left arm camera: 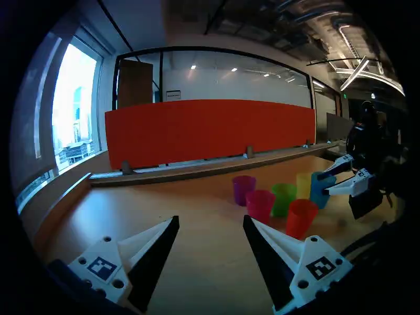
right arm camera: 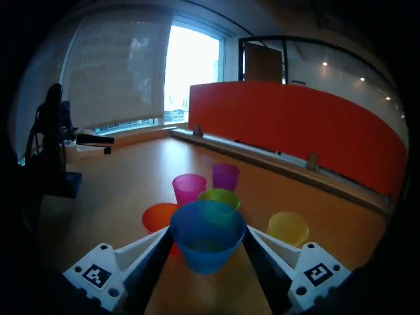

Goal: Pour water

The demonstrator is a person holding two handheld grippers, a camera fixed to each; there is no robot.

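Observation:
In the right gripper view my right gripper [right arm camera: 208, 229] is shut on a blue cup [right arm camera: 208, 247], held upright just above the table; I cannot tell what it contains. Behind it stand a green cup [right arm camera: 219, 196], a pink cup [right arm camera: 189, 187], a purple cup [right arm camera: 225, 175], an orange cup [right arm camera: 156, 216] and a yellow cup [right arm camera: 287, 227]. My left gripper [left arm camera: 210, 218] is open over bare wood with nothing between its fingers. To its right are the purple [left arm camera: 244, 189], pink [left arm camera: 260, 205], green [left arm camera: 283, 198], yellow [left arm camera: 303, 185] and orange [left arm camera: 301, 218] cups, with the right gripper [left arm camera: 323, 184] holding the blue cup [left arm camera: 317, 190].
The cups stand on a long wooden table [left arm camera: 157, 215]. An orange divider panel [left arm camera: 210, 128] runs along its far edge, with a glass wall behind and a bright window [left arm camera: 73, 121] to the left. The left gripper [right arm camera: 111, 145] appears far off at the left of the right gripper view.

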